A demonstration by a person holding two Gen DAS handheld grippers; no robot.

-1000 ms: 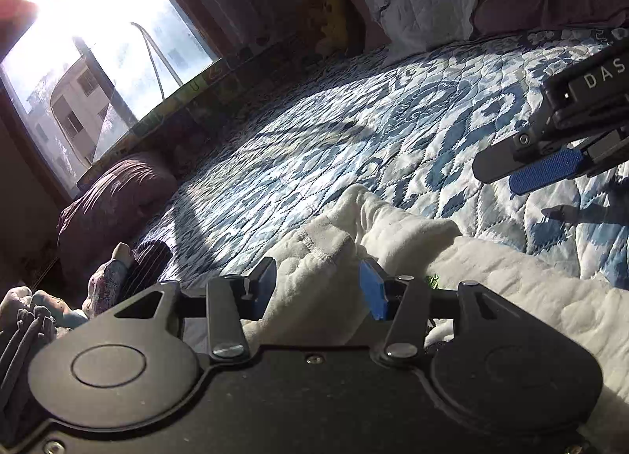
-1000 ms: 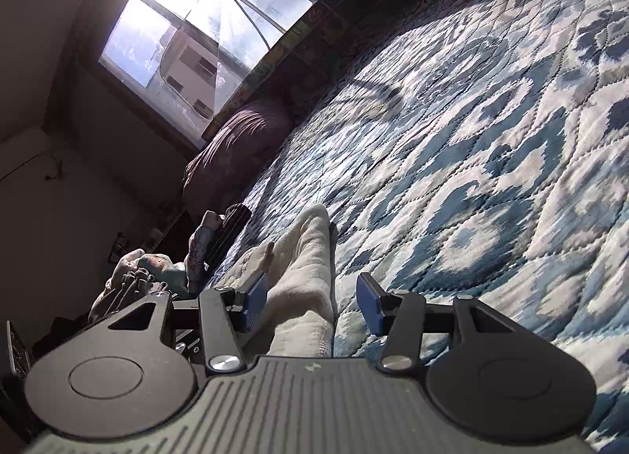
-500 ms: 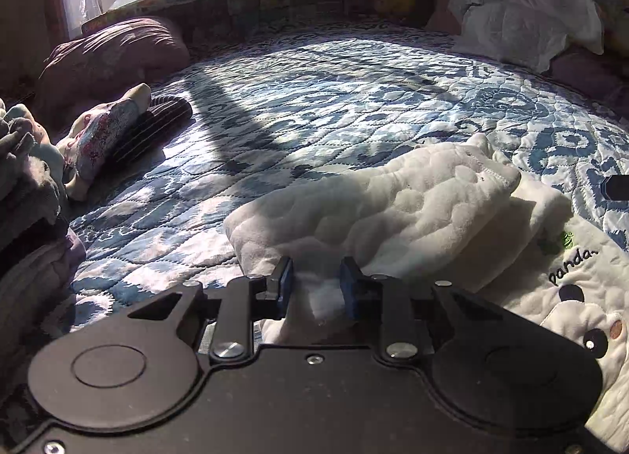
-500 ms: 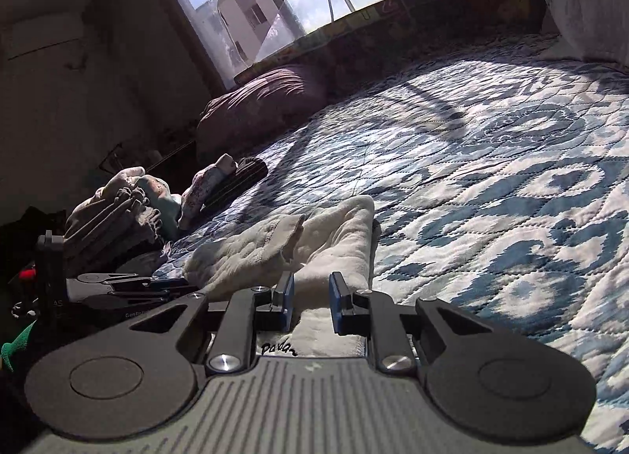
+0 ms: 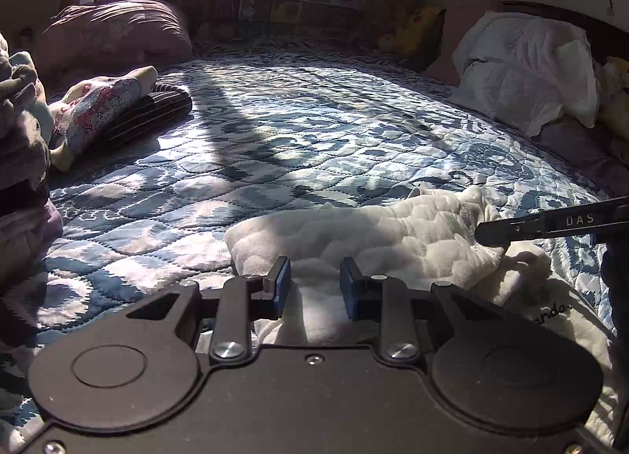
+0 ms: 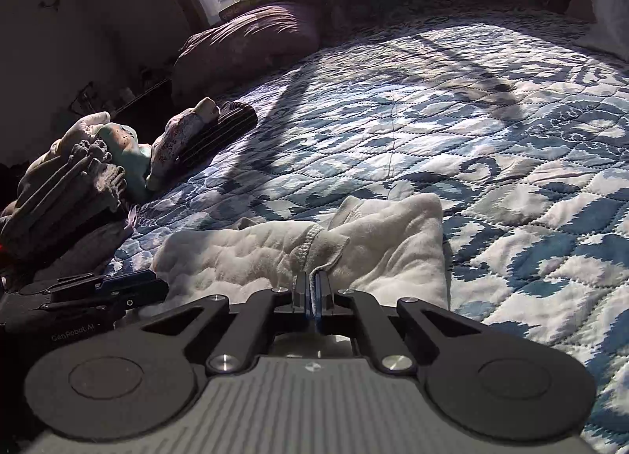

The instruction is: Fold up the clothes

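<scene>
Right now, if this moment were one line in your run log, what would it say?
task: fold clothes | left hand-held gripper: open over white garment | right hand-held gripper: shut on white garment | surface: blue quilt

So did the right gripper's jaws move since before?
Yes. The right gripper has shut its jaws on the white garment on the quilt; earlier they gaped.

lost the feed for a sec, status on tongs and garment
Left tongs open over white garment. Right tongs shut on its edge. Clothes pile off to the side, not obstructing.
</scene>
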